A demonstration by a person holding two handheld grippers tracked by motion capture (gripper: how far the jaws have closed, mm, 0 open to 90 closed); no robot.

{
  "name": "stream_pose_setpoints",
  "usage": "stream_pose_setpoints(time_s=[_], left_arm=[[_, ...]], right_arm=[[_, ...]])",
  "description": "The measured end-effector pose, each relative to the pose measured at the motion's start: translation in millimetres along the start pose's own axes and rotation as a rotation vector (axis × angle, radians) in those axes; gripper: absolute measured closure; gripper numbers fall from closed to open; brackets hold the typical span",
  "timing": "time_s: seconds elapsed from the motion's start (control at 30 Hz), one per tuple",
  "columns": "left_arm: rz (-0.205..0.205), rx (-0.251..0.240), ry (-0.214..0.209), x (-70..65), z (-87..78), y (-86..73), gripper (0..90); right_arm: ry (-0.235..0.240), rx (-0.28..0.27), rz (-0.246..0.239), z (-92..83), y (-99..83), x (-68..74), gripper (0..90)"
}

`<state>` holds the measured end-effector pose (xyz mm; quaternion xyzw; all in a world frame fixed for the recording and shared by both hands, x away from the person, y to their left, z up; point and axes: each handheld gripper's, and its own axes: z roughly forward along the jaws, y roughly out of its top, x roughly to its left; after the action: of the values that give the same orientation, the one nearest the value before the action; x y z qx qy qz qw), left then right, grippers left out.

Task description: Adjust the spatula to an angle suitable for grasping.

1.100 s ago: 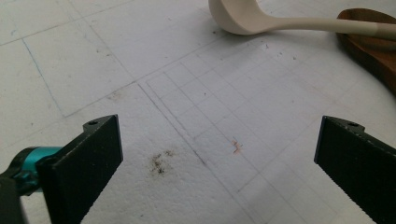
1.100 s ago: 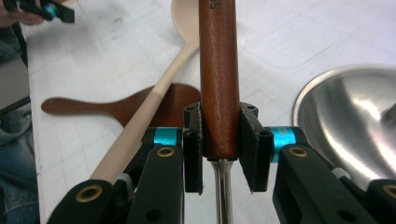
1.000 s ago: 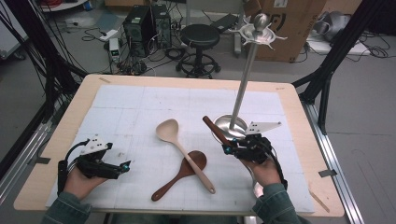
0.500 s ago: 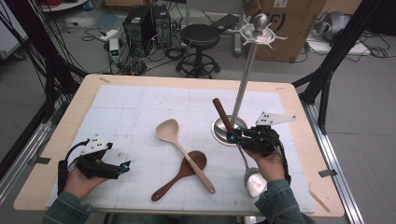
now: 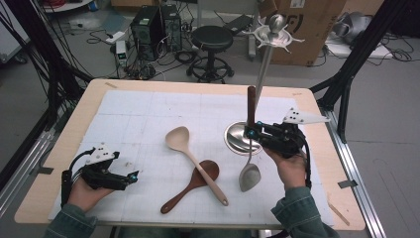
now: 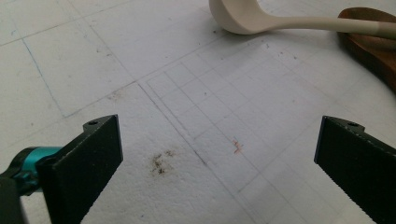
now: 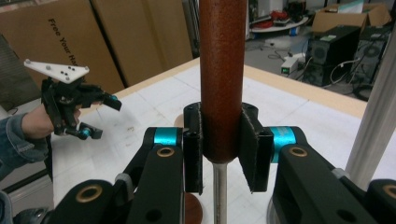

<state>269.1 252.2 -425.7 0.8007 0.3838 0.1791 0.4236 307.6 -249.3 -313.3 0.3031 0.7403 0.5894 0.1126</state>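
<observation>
Gripping the dark red-brown handle of a metal ladle (image 5: 249, 148), the right hand-held gripper (image 5: 253, 133) at the centre right of the high view has its jaws pinched on the handle's lower end, so the ladle hangs upright with its bowl low, just above the white mat; the right gripper view shows both pads pressed flat against that handle (image 7: 222, 70). At the lower left of the frame the left hand-held gripper (image 5: 130, 177) rests on the counter (image 5: 94, 96) with its jaws spread wide and nothing between them, as its own view confirms. Between the two hands lie a pale wooden spoon (image 5: 194, 161) crossed over a dark wooden spoon (image 5: 190, 186), touching where they cross. Just behind the ladle stands a utensil stand (image 5: 263, 69) with a round steel base and hooks at the top. The likely aim is hanging the ladle there, and the risk is plain: the grip sits low on a smooth round handle, so the ladle could swivel or slip in the pads, and the handle could knock the thin pole and tip the stand. Whether the handle's tip has a hanging hole cannot be made out, and the hooks are small and blurred at the upper right.
</observation>
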Motion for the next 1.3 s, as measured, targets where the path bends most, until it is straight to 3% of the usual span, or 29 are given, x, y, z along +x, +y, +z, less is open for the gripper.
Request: stream_pose_setpoints(time_s=[0.17,0.87,1.17,1.3], left_arm=[[0.001,-0.001,-0.001,-0.2,0.2,0.2,1.6],[0.000,0.001,-0.003,-0.3,0.4,0.1,1.6],[0.002,0.000,-0.001,-0.3,0.2,0.1,1.6],[0.005,0.003,-0.004,-0.5,0.5,0.1,1.6]], right_arm=[[-0.021,-0.029,0.001,-3.2,4.1,2.1,73.3],[-0.016,-0.051,-0.004,-3.3,5.8,2.7,72.8],[0.014,-0.065,-0.011,-2.4,2.1,2.5,72.3],[-0.003,-0.068,-0.016,-1.0,2.8,3.0,72.5]])
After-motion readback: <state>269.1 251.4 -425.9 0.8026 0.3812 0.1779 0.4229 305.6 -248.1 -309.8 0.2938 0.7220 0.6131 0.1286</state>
